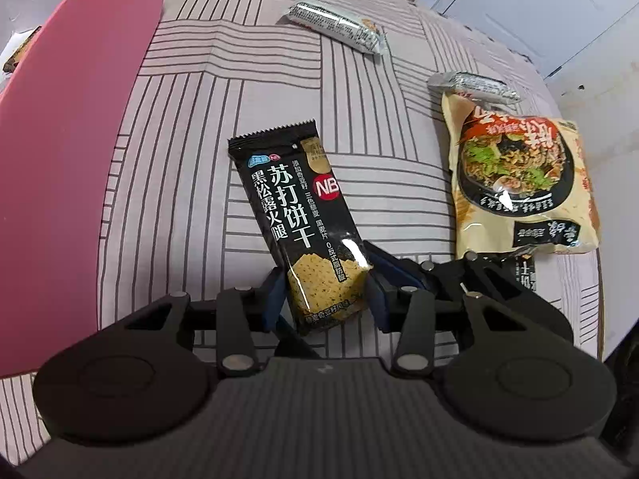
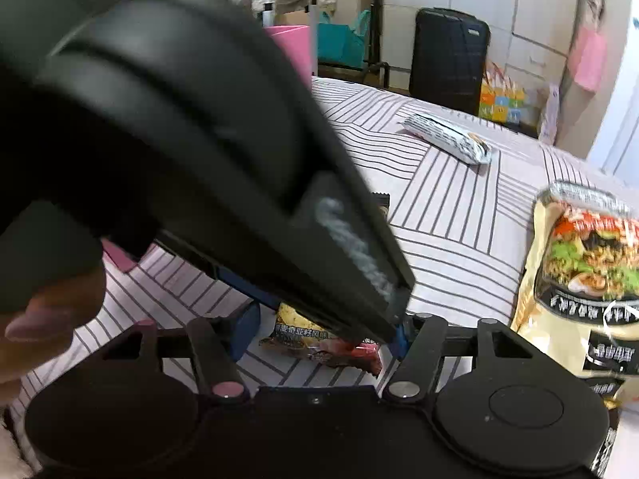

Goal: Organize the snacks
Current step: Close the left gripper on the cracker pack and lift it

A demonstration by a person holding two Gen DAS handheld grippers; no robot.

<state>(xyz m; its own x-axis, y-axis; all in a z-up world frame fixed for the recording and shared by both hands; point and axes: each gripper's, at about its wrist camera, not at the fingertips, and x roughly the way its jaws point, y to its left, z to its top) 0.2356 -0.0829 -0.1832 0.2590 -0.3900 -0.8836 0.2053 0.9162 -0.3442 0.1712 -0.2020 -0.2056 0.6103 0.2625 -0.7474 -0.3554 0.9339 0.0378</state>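
L gripper (image 1: pixel 325 295) is clamped on the lower end of the black cracker pack (image 1: pixel 295 207). Both blue pads press its side edges, and the pack stands up out of the jaws, top tipped a bit to their left, over the striped sheet (image 1: pixel 179 199). R gripper (image 2: pixel 321 333) has jaws apart: in the R wrist view a pack end w/ similar print, prob. the same pack, lies btwn its pads, and neither pad looks to press it. To do the step well, I'd say keep the L squeeze light, since the crackers inside will snap. Hold at the sides as now, and carry it clear of the R fingers, which crowd in just right of the L jaws. If the R is meant to take it, R should close before L lets go. Where the pack belongs can't be told from here. Other snacks: noodle bag (image 1: pixel 523 183) right of & ahead of the L jaws, a silver pack (image 1: pixel 475 84) at its far end, another silver pack (image 1: pixel 339 28) well ahead. Pink panel (image 1: pixel 60 159) far left. Writing on the cracker pack: 苏打饼干, 黑松露火腿, "NB" in a red disc, small 0反式脂肪酸. Noodle bag print is upside down and not legible; the silver packs' print is too small.
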